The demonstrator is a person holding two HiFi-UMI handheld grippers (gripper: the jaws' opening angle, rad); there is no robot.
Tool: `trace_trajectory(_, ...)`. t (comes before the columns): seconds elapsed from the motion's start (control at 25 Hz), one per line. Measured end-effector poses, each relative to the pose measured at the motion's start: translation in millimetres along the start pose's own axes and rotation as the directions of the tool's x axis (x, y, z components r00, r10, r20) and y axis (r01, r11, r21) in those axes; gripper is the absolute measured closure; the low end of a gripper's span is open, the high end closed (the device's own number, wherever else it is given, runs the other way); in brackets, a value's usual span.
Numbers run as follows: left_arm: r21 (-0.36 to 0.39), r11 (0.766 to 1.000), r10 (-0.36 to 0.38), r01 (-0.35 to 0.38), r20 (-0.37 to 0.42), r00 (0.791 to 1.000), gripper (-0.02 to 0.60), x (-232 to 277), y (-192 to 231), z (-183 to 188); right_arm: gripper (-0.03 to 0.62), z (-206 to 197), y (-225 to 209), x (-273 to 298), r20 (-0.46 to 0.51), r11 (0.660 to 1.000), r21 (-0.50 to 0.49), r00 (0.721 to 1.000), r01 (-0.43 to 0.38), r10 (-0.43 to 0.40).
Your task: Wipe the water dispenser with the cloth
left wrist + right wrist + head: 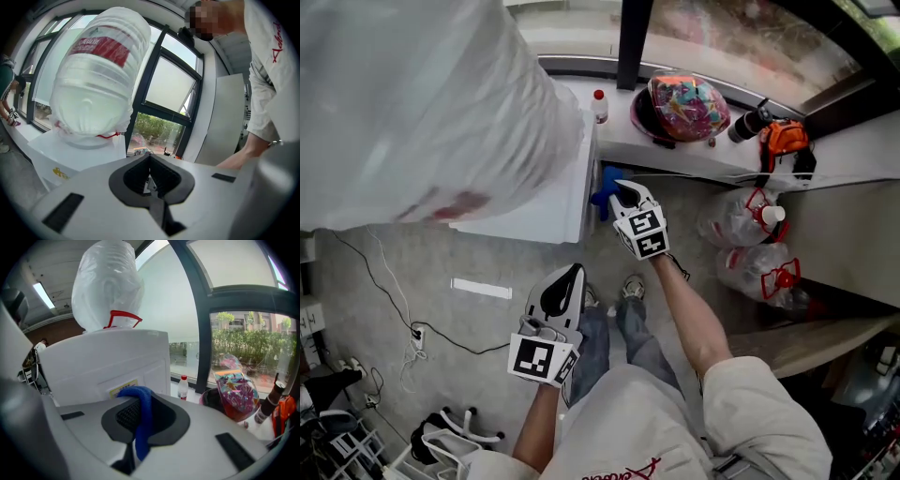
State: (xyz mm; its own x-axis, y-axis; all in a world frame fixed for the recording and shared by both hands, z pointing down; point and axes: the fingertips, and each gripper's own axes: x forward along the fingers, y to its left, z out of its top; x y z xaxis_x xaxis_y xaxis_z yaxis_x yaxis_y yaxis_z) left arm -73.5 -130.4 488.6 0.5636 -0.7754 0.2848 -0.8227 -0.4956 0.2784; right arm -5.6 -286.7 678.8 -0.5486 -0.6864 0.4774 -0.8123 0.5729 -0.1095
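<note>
Cloth is pinched and up by the dispenser, spare tool sits out

From the left: the dispenser (pixel 546 199) stands under its big upturned bottle (pixel 412 103), white side panel facing the person. The left tool (pixel 564 286) hangs low and apart from it, jaws together on nothing, so my guess is it's parked there to keep out of the way. The right tool (pixel 628 195) is clamped on the blue cloth (pixel 604 187), which drapes over one jaw and hangs down in front. It's held just beside the dispenser's front corner; I can't tell if cloth and panel are touching. Holding it by one end probably leaves a loose flap to drag over the panel. Farther right, spare jugs (pixel 741 220) lie on the floor, well clear of the wiping.
</note>
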Motion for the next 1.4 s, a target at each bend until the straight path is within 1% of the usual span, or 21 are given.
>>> trace_trajectory(0.24,0.012,0.999,-0.051,0.051,0.010,0.999,0.570,-10.1,-19.7,-0.9,0.563,-44.7,44.6,-44.8,-0.033,0.997,0.081,0.999,0.016,-0.013)
trace_trajectory(0.4,0.012,0.997,-0.074,0.074,0.008,0.997,0.569,-16.0,-25.2,-2.4,0.563,-66.3,72.3,-61.0,-0.051,0.990,0.137,0.998,0.028,-0.021)
trace_trajectory(0.6,0.010,0.997,-0.072,0.071,0.005,0.997,0.570,-22.4,-17.6,-6.8,0.563,-87.3,99.4,-52.3,-0.081,0.987,0.163,0.997,0.009,0.005)
trace_trajectory(0.72,0.007,0.998,-0.060,0.060,-0.005,0.998,0.571,-25.6,-11.0,-8.3,0.563,-90.8,108.4,-37.7,-0.088,0.986,0.169,0.996,-0.010,0.025)
trace_trajectory(0.84,0.001,0.999,-0.050,0.050,-0.004,0.999,0.569,-26.9,-2.7,-8.1,0.563,-86.3,102.2,-22.3,-0.090,0.988,0.157,0.996,0.001,0.013)
trace_trajectory(1.0,-0.014,0.999,-0.039,0.039,-0.006,0.999,0.569,-22.3,7.1,-8.4,0.563,-78.2,81.0,-4.6,-0.090,0.992,0.130,0.996,-0.003,0.014)
trace_trajectory(1.28,-0.019,0.999,-0.027,0.026,-0.019,0.999,0.569,-3.0,15.5,-3.2,0.563,-32.8,18.4,40.2,-0.045,0.997,0.079,0.999,0.027,-0.023)
trace_trajectory(1.4,-0.021,1.000,-0.015,0.015,-0.021,1.000,0.570,3.3,19.9,-1.7,0.563,-21.0,-6.3,59.0,-0.048,0.997,0.070,0.999,0.026,-0.023)
